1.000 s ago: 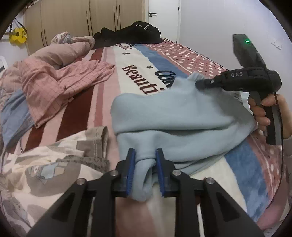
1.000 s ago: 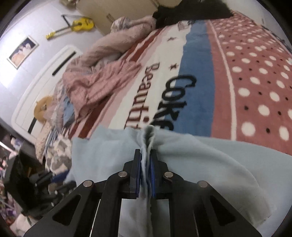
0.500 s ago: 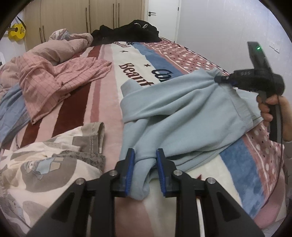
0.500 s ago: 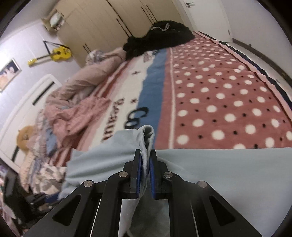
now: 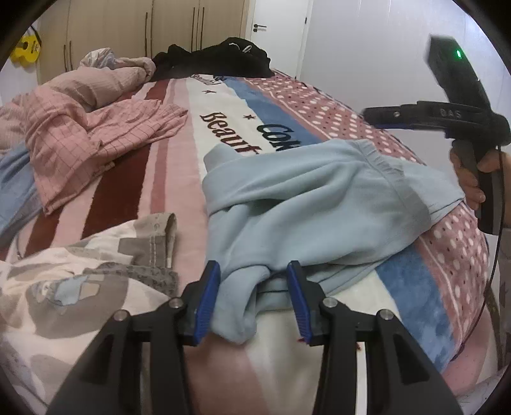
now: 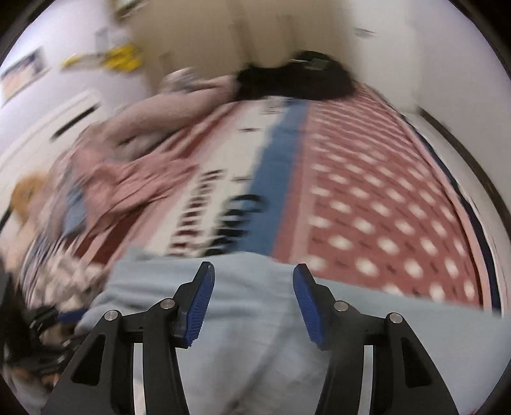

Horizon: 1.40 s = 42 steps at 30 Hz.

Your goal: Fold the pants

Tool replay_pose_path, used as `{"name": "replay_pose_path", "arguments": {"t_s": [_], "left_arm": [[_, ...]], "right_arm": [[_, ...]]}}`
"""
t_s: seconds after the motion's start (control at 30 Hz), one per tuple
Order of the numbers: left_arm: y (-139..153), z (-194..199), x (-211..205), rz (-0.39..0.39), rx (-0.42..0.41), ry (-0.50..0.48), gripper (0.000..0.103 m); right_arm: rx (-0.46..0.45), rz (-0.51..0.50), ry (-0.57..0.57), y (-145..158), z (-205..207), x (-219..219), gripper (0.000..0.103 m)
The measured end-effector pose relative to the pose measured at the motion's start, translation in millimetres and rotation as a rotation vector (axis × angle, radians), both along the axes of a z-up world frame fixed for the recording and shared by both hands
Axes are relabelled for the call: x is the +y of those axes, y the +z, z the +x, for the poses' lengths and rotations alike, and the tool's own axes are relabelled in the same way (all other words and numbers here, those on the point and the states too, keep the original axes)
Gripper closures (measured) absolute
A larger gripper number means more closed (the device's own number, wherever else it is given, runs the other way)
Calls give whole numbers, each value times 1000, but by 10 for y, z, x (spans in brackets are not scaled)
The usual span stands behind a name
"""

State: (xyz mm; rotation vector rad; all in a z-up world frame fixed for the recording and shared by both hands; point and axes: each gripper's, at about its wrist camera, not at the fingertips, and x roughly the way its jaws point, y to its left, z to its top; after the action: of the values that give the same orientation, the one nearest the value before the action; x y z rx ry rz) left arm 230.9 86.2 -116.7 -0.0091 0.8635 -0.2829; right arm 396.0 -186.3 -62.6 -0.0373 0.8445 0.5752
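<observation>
Striped blanket under light-blue pants

Striped and dotted blanket with lettering, covering the bed. Pink checked garment, crumpled, at left. Patterned beige cloth at near left. Black clothing heaped at the far end. Wardrobe behind; white door; yellow guitar on the wall.
</observation>
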Motion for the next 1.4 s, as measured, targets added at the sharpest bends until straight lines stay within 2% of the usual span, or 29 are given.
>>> {"name": "replay_pose_path", "arguments": {"t_s": [0.03,0.07,0.13,0.23,0.43,0.57,0.6,0.63,0.67,0.8,0.9,0.93,1.1,1.27,1.3,1.33,1.4], "left_arm": [[2,-12,7,-6,-4,-2,79],[3,-23,27,-13,-8,-5,83],[-8,-30,79,-52,-14,-13,84],[-37,-24,118,-87,-17,-17,87],[-50,-41,158,-119,-29,-29,87],[-59,-42,184,-138,-31,-26,87],[-66,-39,204,-148,-29,-23,87],[-73,-34,221,-159,-26,-22,87],[-79,-28,234,-170,-24,-20,87],[-95,-13,275,-199,-24,-3,86],[-101,-10,269,-190,-24,7,86],[-99,-9,267,-194,-24,6,85],[-86,-14,297,-219,-22,9,78],[-94,-25,260,-193,-27,2,74],[-102,-22,253,-188,-25,2,76],[-113,-17,253,-184,-19,1,84],[-140,-4,272,-178,-10,4,91]], "right_arm": [[10,-29,114,15,-24,258,49],[15,-60,207,8,-48,481,43],[-3,-126,365,-37,-106,869,41],[-29,-208,541,-146,-136,1372,41],[-7,-346,757,-380,-66,2000,41],[38,-425,801,-583,42,2195,42],[72,-433,820,-629,56,2216,45],[104,-434,845,-669,51,2227,58],[112,-437,854,-682,41,2228,64],[115,-434,855,-689,50,2209,72],[94,-442,864,-642,20,2160,79],[90,-453,864,-635,15,2156,84],[81,-469,867,-551,-46,2103,85],[66,-487,891,-516,-106,2079,85],[51,-490,888,-522,-108,2082,87],[30,-511,871,-548,-104,2096,92],[-7,-537,851,-586,-120,2132,94]]}}
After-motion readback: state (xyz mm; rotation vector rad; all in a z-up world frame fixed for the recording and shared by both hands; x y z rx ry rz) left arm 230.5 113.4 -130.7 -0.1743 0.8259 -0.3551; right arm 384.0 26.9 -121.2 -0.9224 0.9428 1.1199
